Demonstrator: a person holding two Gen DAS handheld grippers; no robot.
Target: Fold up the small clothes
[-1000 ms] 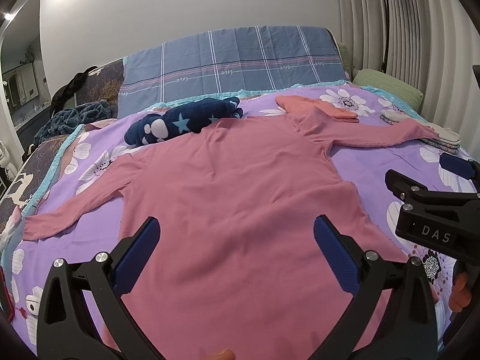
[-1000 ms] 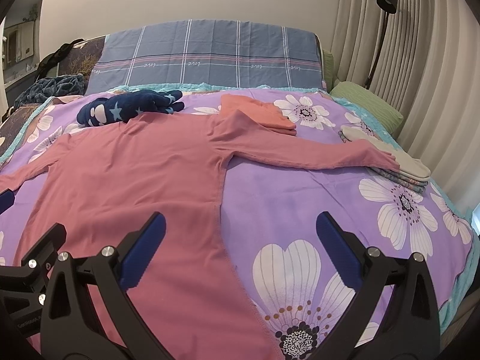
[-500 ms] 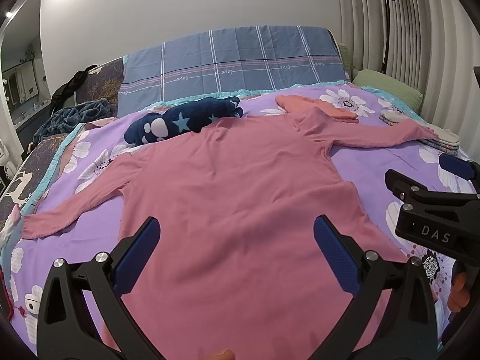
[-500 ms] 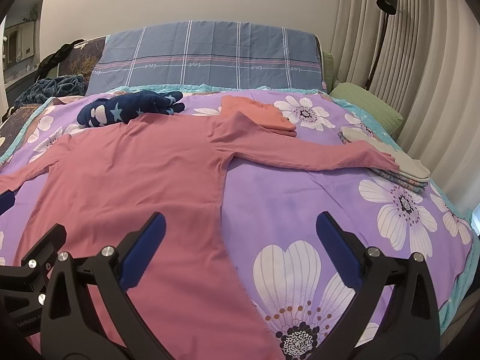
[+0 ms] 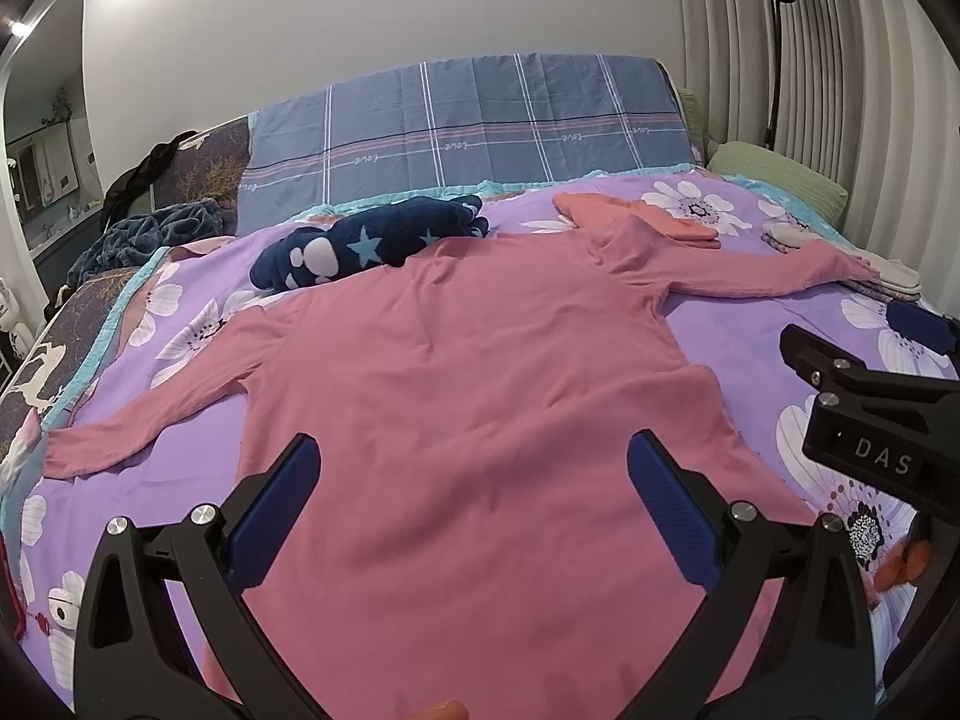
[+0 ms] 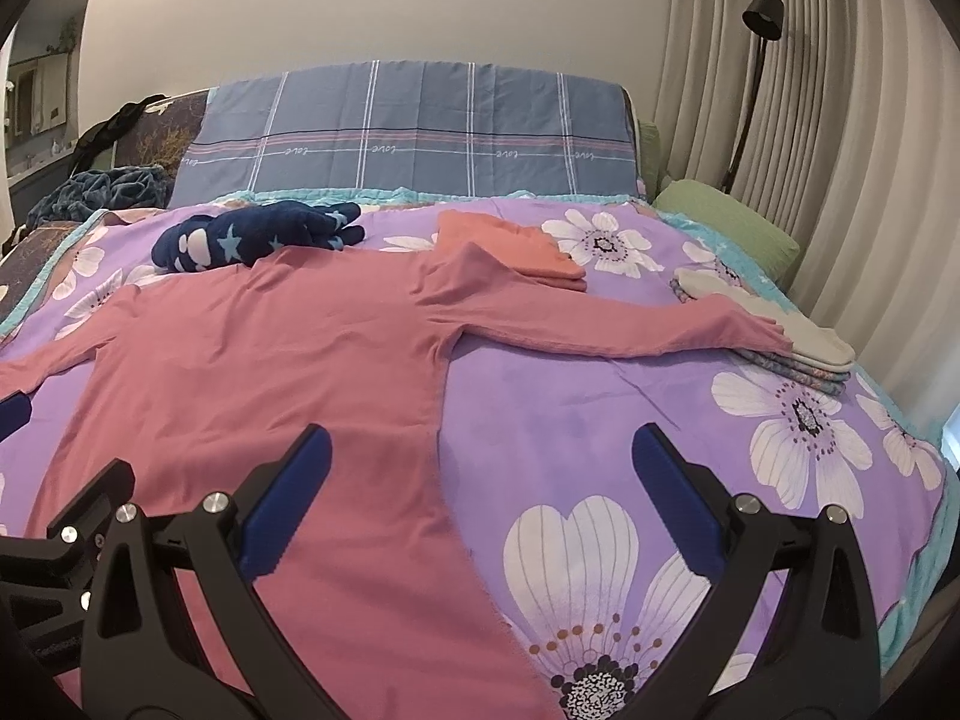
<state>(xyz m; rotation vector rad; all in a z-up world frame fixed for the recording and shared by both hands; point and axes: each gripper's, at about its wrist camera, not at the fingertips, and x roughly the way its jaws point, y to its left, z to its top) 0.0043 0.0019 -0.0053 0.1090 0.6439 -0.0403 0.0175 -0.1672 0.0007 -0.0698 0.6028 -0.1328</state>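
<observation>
A pink long-sleeved shirt (image 5: 468, 396) lies spread flat on the purple flowered bedspread (image 5: 744, 336), both sleeves stretched out sideways. It also shows in the right wrist view (image 6: 270, 360), where its right sleeve (image 6: 606, 330) reaches onto a folded pile. My left gripper (image 5: 474, 504) is open and empty, hovering above the shirt's lower body. My right gripper (image 6: 480, 492) is open and empty above the shirt's right side edge. The right gripper's body shows at the right of the left wrist view (image 5: 870, 420).
A navy star-patterned garment (image 5: 366, 240) lies by the shirt's collar. A folded orange garment (image 6: 510, 246) sits behind the right shoulder. A stack of folded pale clothes (image 6: 798, 354) lies at the right edge. A blue plaid pillow (image 6: 414, 138), green pillow (image 6: 726, 222) and lamp (image 6: 762, 12) stand behind.
</observation>
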